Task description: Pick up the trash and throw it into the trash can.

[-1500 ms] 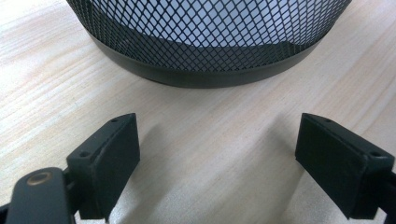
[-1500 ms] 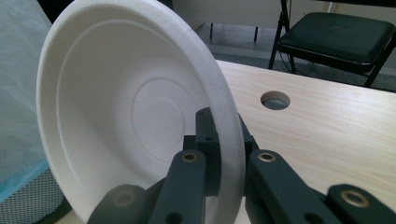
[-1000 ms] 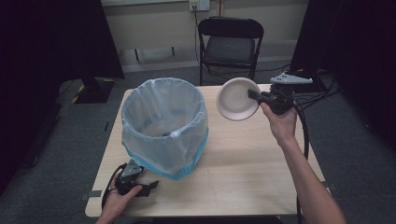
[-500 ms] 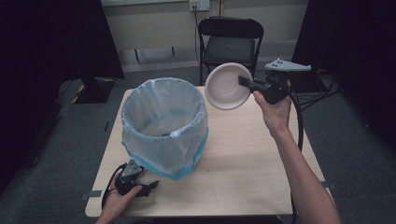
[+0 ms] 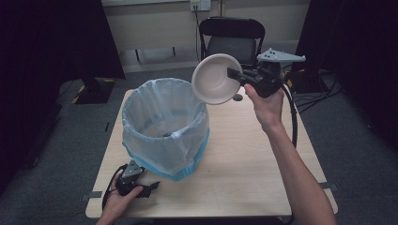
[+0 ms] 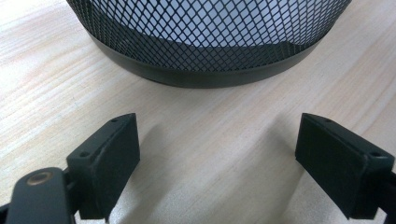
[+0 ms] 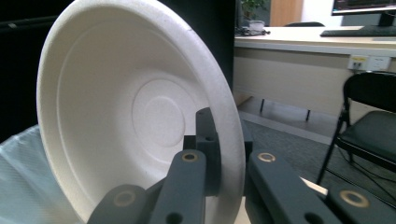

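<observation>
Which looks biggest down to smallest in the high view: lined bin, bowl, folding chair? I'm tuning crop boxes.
1. Lined bin, clearly largest.
2. Folding chair and bowl look alike; the chair stands farther off and is partly hidden, so no ranking.

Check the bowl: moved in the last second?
Yes. The bowl, pinched in the right tongs, went up and left off the table, toward the lined bin, tilting toward its opening.

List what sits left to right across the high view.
Left gripper → bin → bowl → right gripper, clamped on the bowl's rim.
</observation>
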The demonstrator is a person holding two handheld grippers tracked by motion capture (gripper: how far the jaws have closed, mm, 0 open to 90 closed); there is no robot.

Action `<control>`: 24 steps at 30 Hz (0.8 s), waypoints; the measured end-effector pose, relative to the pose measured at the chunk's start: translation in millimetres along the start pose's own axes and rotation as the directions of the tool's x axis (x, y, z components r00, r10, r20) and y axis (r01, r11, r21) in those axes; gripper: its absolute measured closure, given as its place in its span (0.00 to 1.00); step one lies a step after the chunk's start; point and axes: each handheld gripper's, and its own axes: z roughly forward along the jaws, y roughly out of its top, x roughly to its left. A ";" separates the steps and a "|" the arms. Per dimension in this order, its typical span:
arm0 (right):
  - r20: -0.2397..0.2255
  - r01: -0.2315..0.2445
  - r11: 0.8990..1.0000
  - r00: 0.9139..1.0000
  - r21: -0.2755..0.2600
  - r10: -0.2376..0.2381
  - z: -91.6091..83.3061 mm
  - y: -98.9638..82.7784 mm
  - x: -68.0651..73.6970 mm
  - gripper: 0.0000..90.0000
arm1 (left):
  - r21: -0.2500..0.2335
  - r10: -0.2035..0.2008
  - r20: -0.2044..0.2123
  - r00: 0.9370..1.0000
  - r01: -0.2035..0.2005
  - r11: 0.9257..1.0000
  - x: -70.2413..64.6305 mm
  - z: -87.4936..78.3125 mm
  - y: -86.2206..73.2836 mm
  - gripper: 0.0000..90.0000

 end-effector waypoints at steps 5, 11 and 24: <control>-0.041 0.005 1.000 0.999 -0.010 -0.005 9.2 5.4 13.7 0.97 | -0.001 0.000 0.000 1.000 0.000 1.000 0.0 0.1 0.0 0.15; -0.105 0.002 1.000 0.994 0.006 -0.002 27.4 2.8 32.7 0.97 | 0.000 0.000 0.000 1.000 0.000 1.000 0.0 0.0 0.0 0.15; -0.185 0.045 0.997 0.982 0.063 -0.032 68.4 -2.0 68.5 0.97 | 0.000 0.000 0.000 1.000 0.000 1.000 0.0 0.0 0.0 0.15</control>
